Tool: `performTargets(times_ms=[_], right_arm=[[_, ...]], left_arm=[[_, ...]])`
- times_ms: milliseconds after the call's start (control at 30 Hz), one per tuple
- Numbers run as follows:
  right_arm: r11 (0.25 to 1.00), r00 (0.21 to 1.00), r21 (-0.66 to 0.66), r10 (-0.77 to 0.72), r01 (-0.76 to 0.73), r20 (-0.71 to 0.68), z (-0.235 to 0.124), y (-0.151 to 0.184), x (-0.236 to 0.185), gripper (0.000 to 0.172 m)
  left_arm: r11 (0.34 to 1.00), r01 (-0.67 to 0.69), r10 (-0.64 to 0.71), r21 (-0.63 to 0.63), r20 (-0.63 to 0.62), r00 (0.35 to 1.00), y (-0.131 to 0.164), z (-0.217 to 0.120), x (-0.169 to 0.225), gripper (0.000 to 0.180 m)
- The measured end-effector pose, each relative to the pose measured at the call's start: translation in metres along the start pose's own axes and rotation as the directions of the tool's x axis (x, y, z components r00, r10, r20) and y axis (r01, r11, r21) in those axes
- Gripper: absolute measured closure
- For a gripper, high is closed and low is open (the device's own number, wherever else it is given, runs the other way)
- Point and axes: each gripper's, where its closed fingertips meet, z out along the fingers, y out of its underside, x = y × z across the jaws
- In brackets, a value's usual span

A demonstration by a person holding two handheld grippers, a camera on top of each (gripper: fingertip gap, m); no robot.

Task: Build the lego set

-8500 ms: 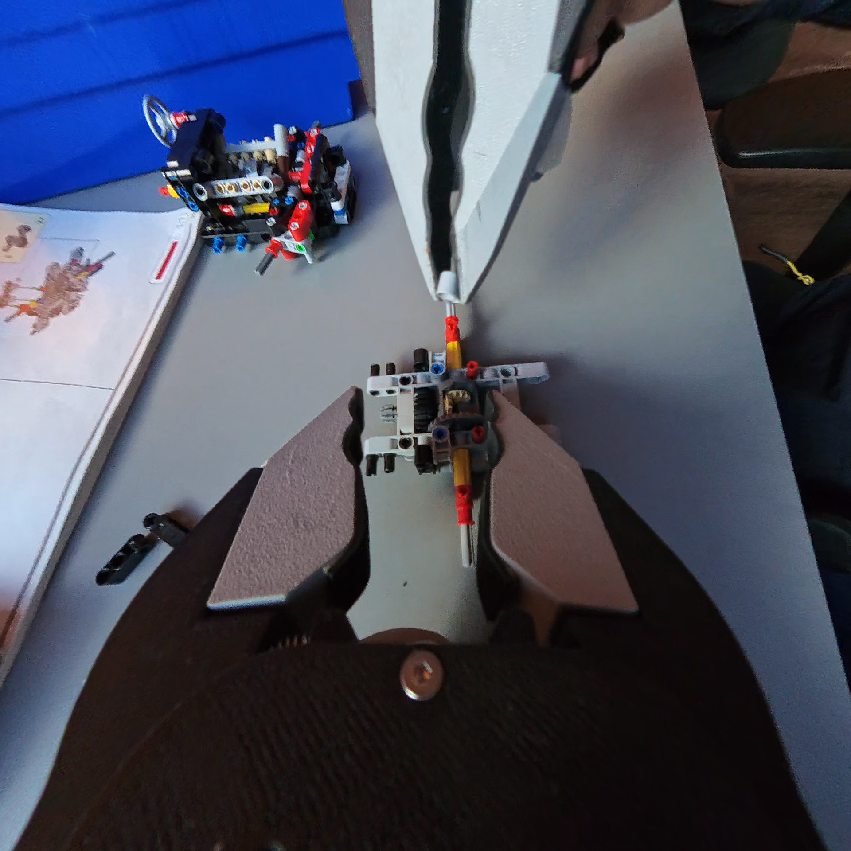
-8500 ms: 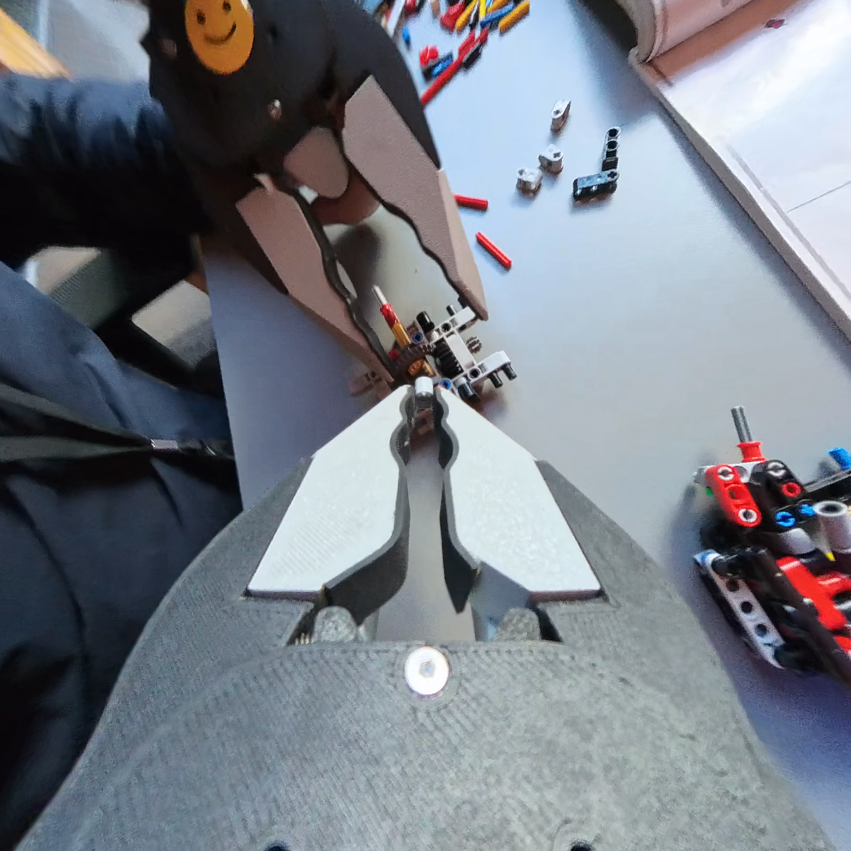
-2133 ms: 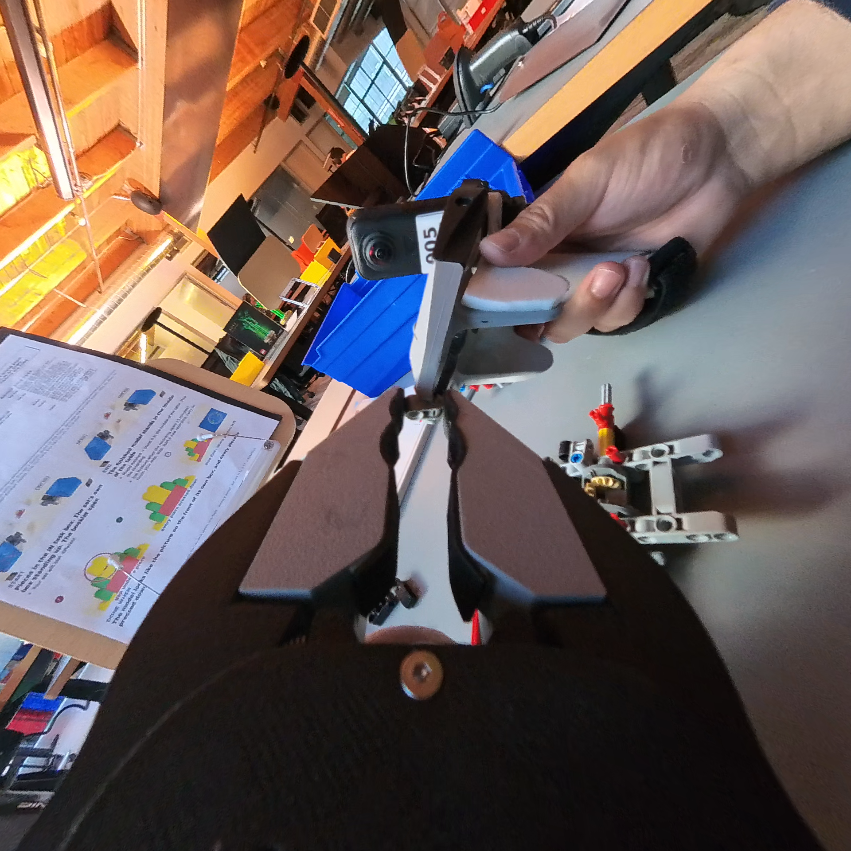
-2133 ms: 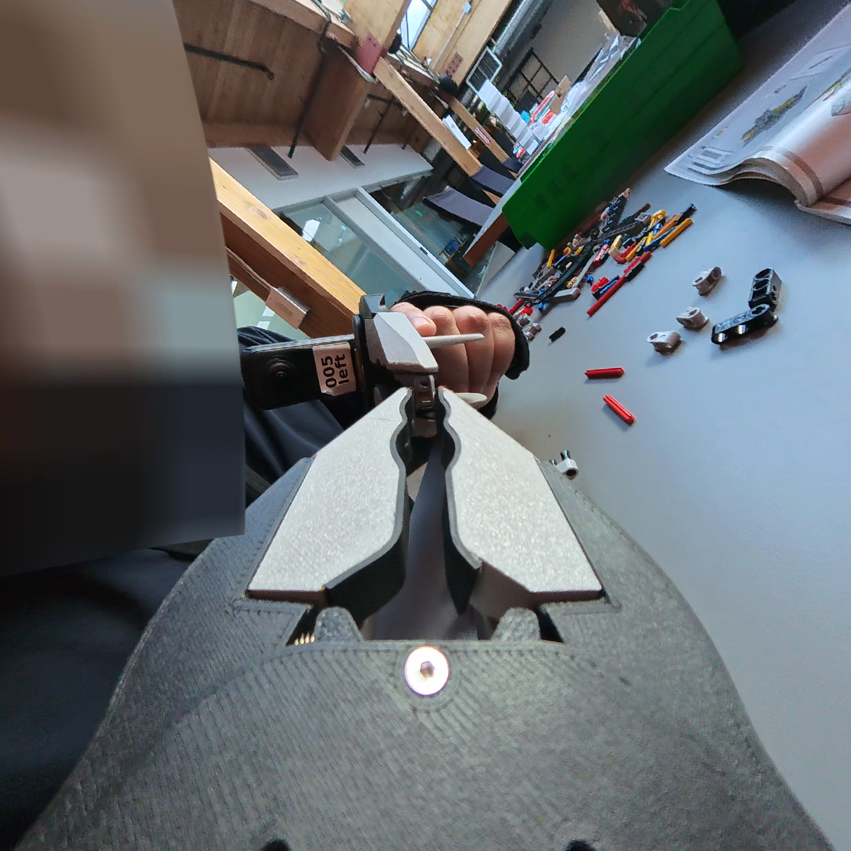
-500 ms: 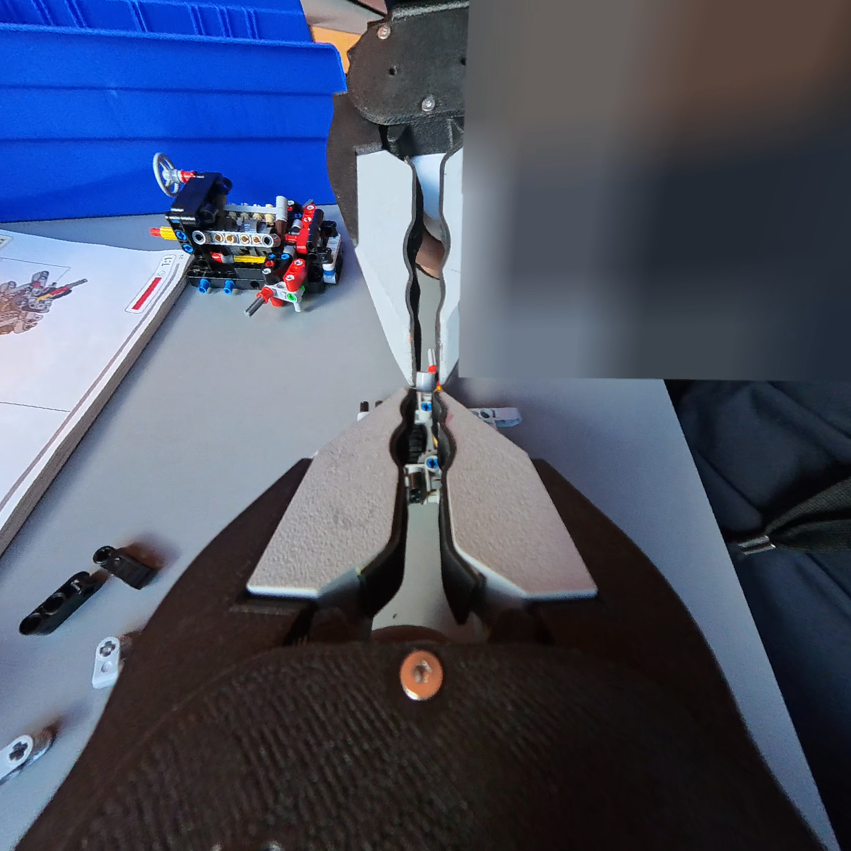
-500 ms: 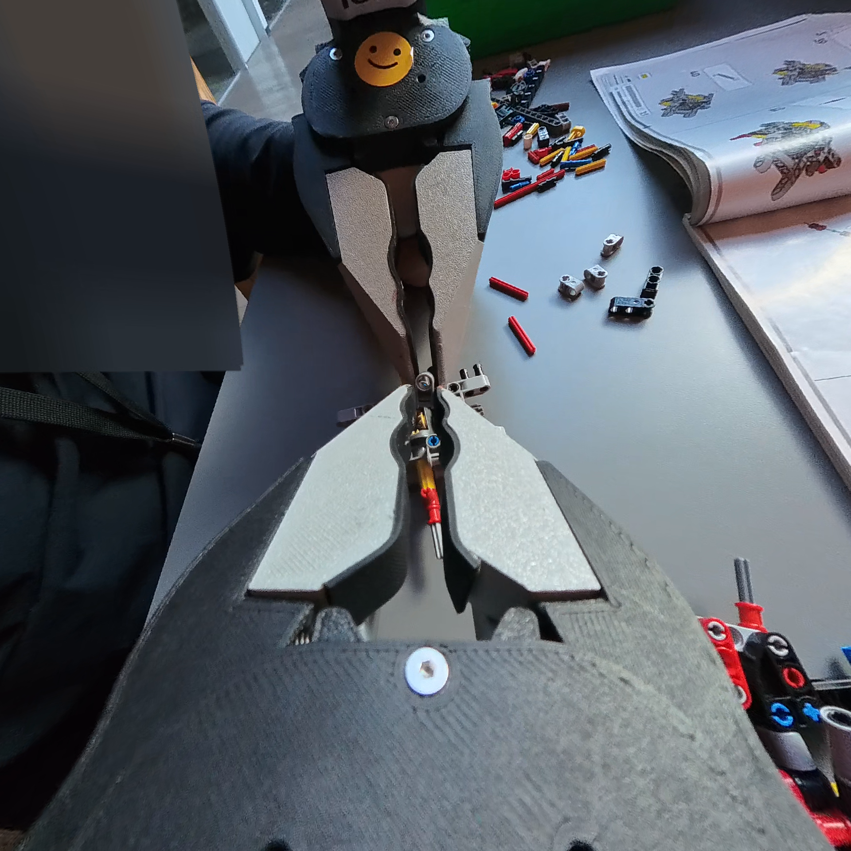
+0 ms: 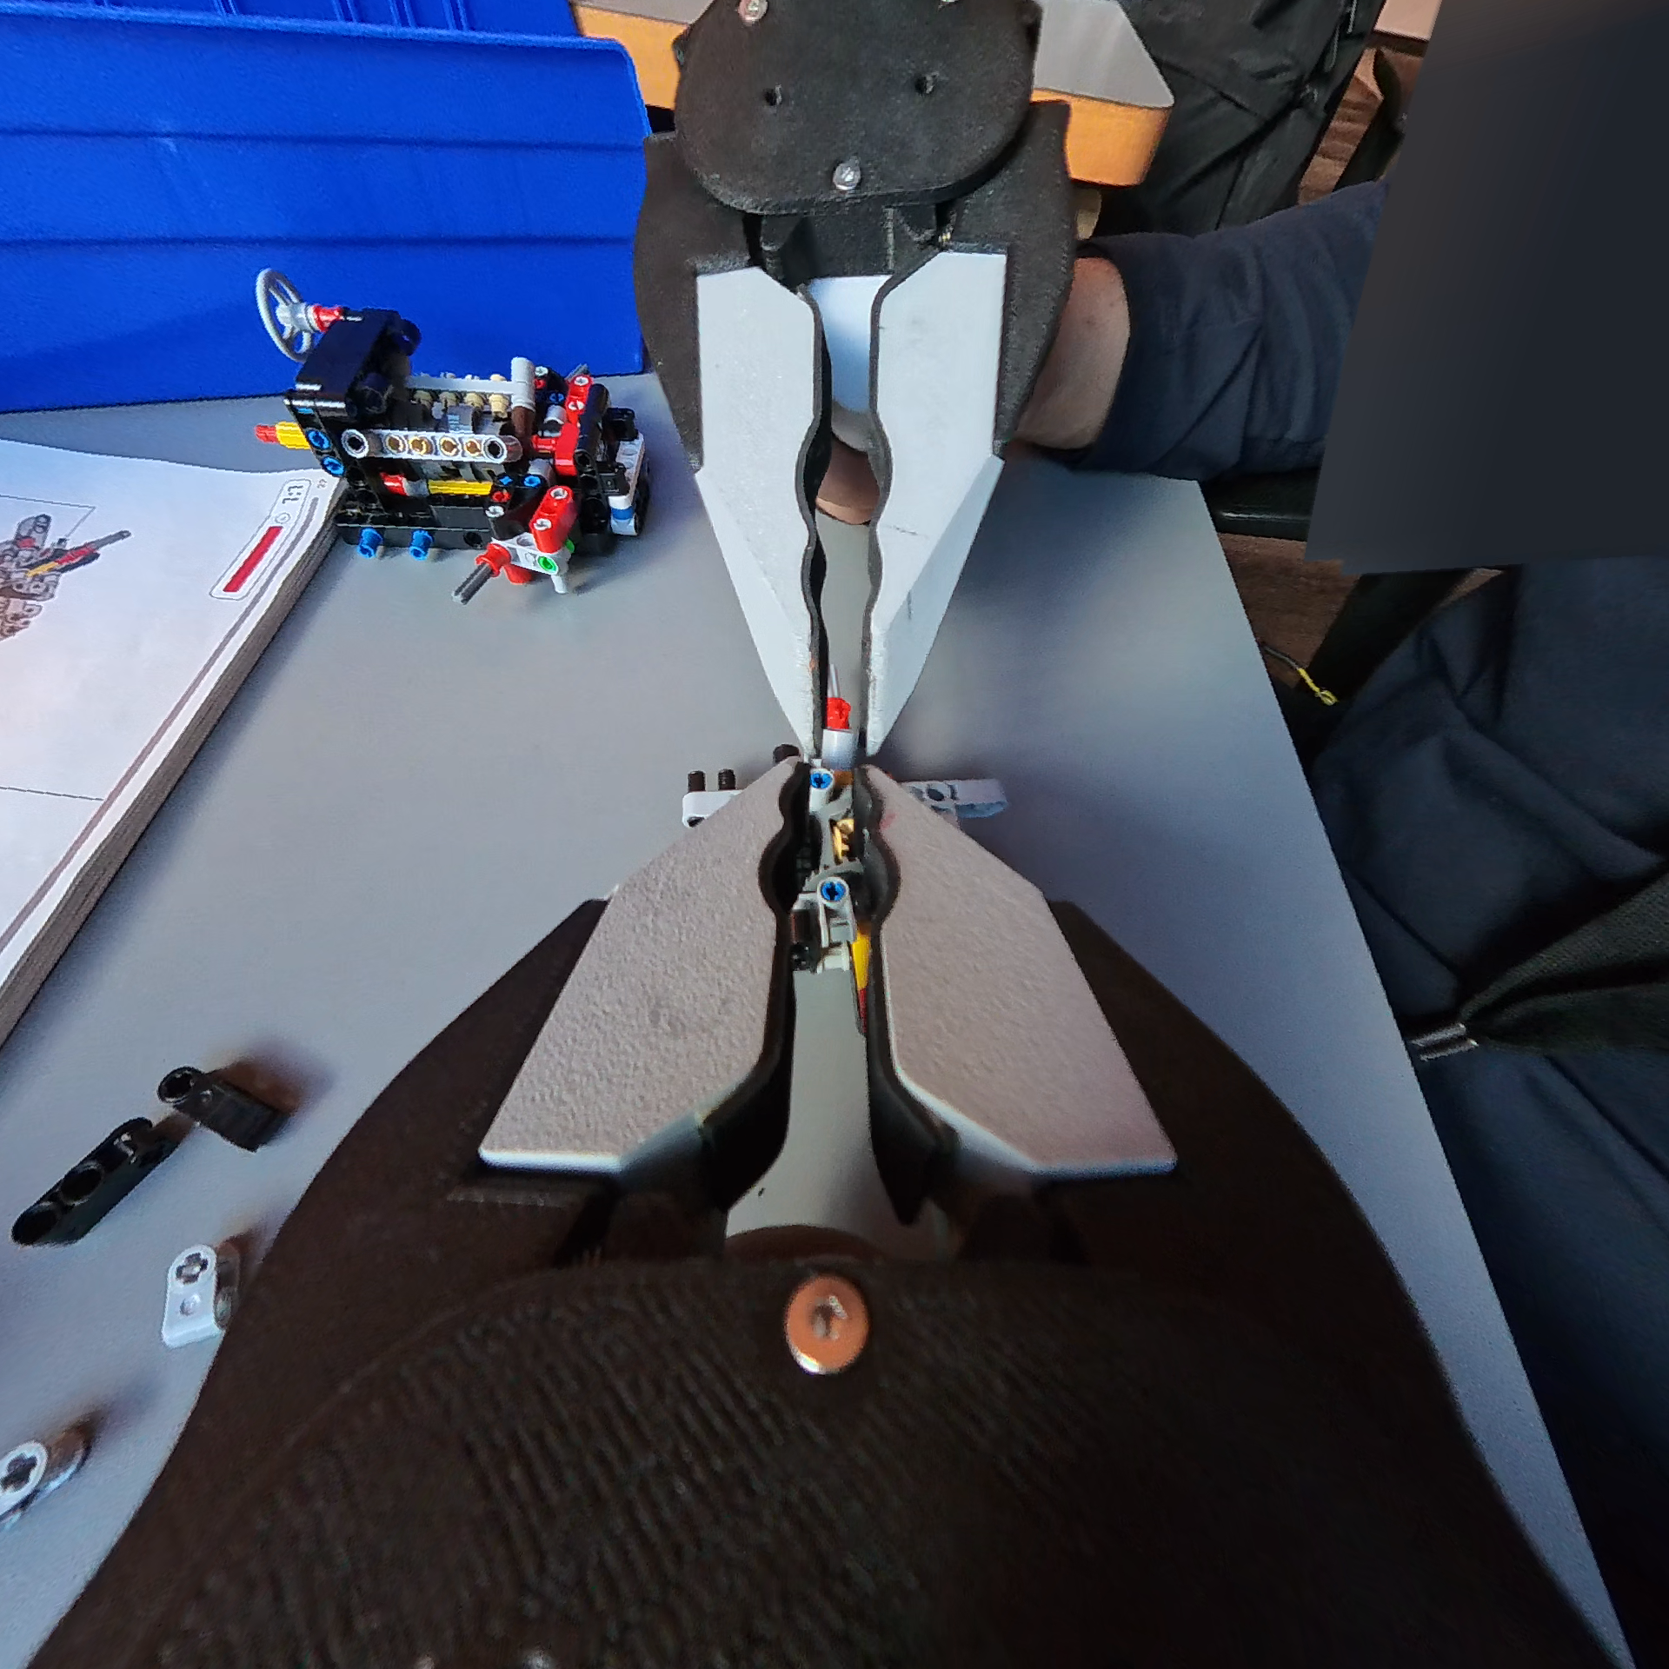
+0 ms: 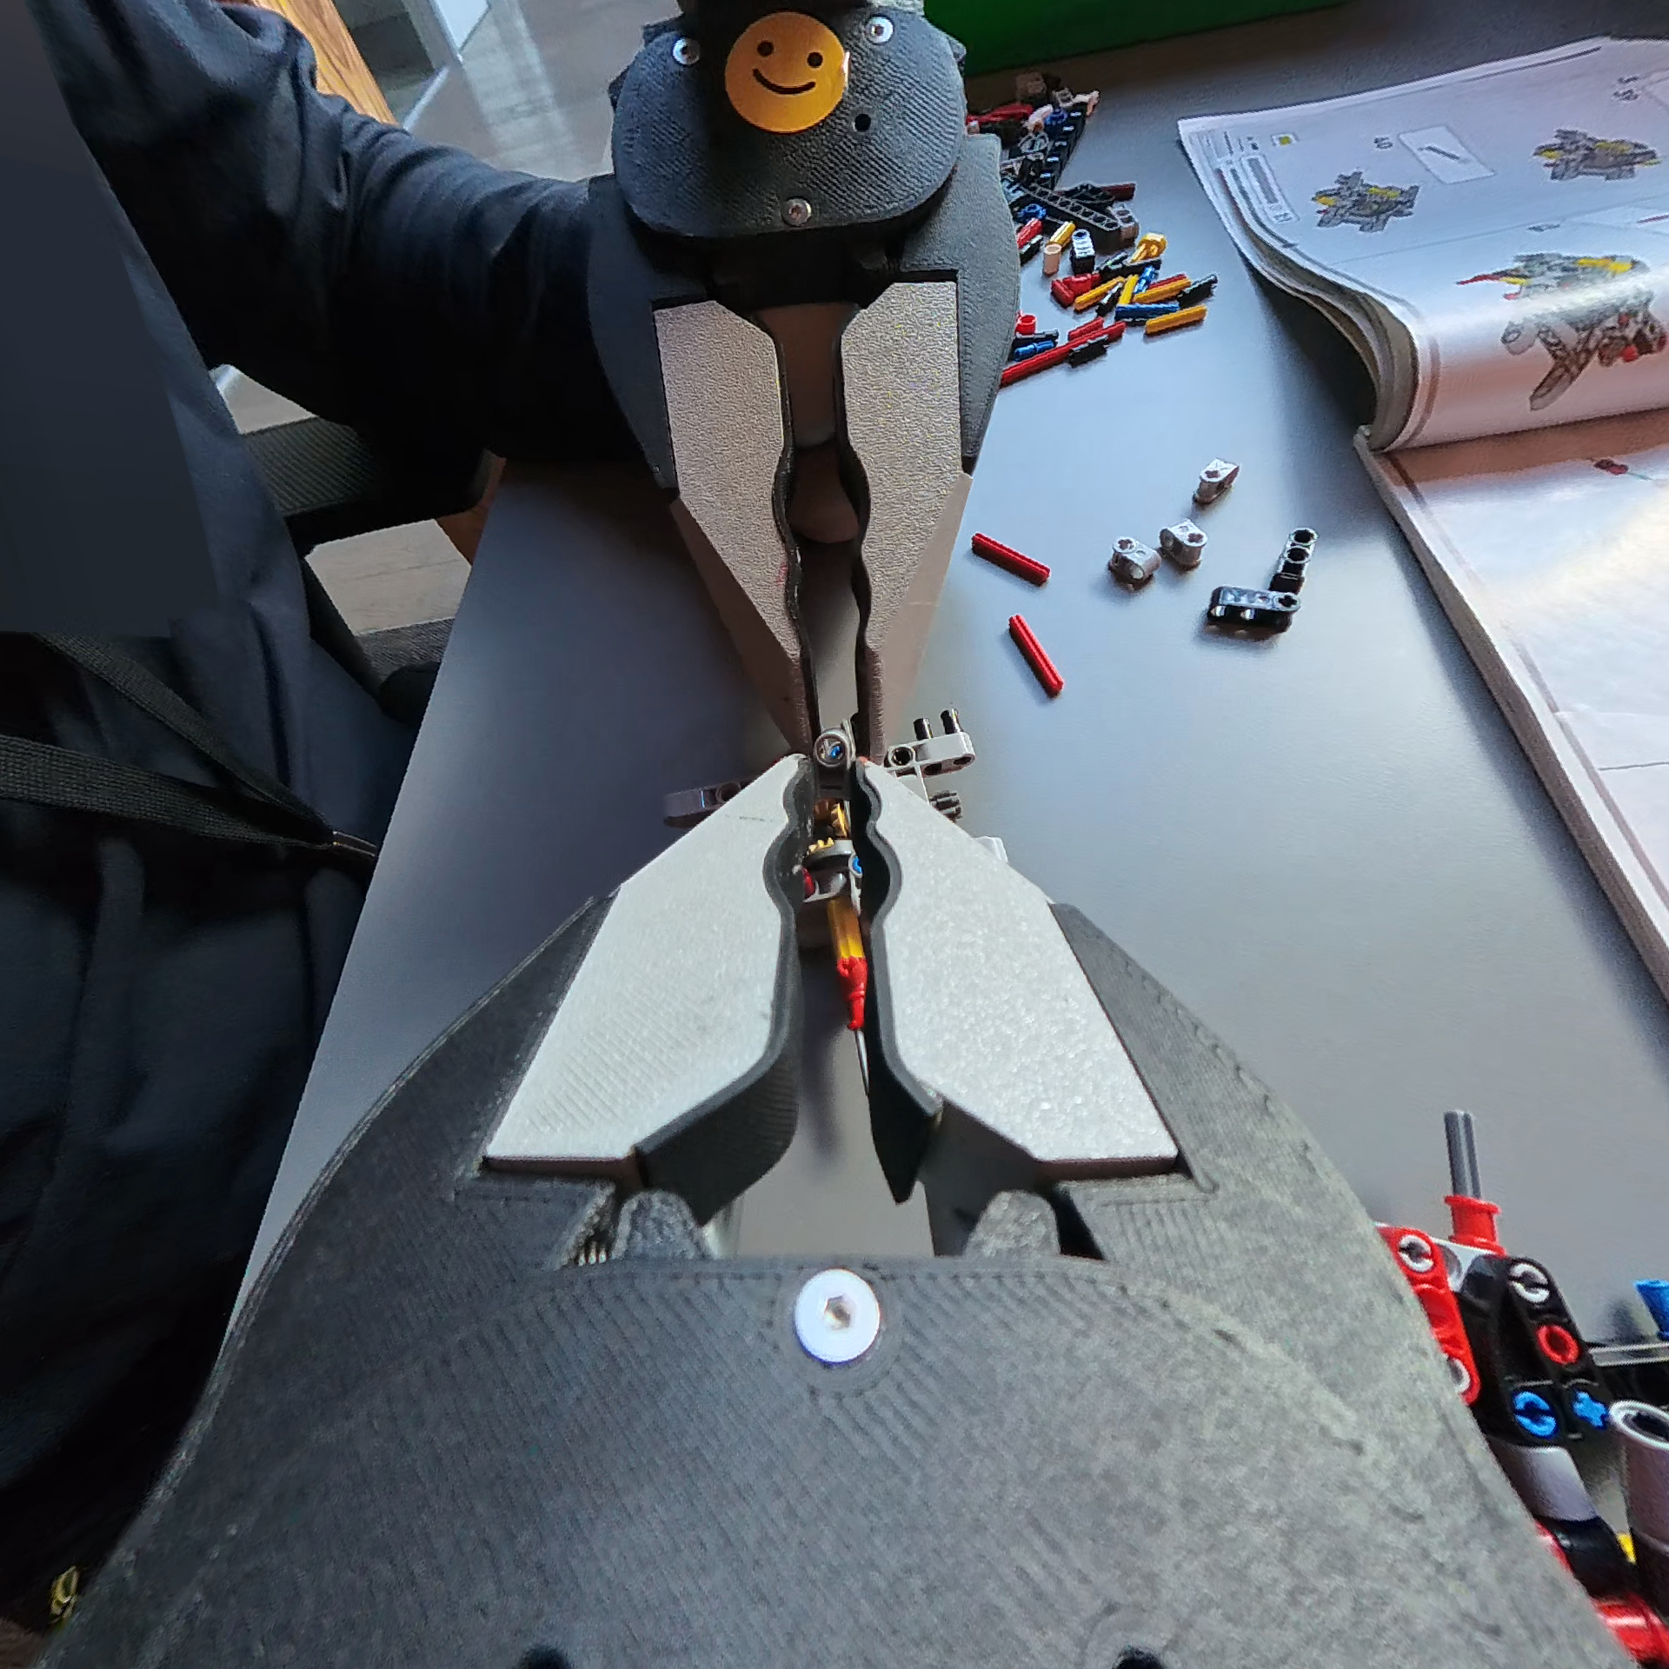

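Left tongs [image 7: 835,777] and right tongs [image 8: 835,768] meet tip to tip near the bench [image 7: 506,813] edge. Both are clamped on one small gear assembly [image 7: 835,867]; its yellow axle [image 8: 844,930] runs along both.

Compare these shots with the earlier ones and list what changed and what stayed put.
About eight seconds ago the left gripper stood open around the small gear assembly; now it is closed on it. The right gripper then held a small grey bush at the axle's end; now the axle lies between its fingers, nose to nose with the left. Both were lifted in between. The larger model, booklet and loose parts stayed put.
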Motion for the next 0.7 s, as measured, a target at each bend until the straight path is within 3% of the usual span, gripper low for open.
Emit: performTargets(times_ms=[700], right_arm=[[0.999, 0.999, 0.011, 0.037, -0.037, 0.013, 0.0015, -0.0021, 0.0002, 0.167]], left_arm=[[0.999, -0.041, 0.041, -0.007, 0.045, 0.998, 0.0003, -0.0019, 0.0000, 0.178]])
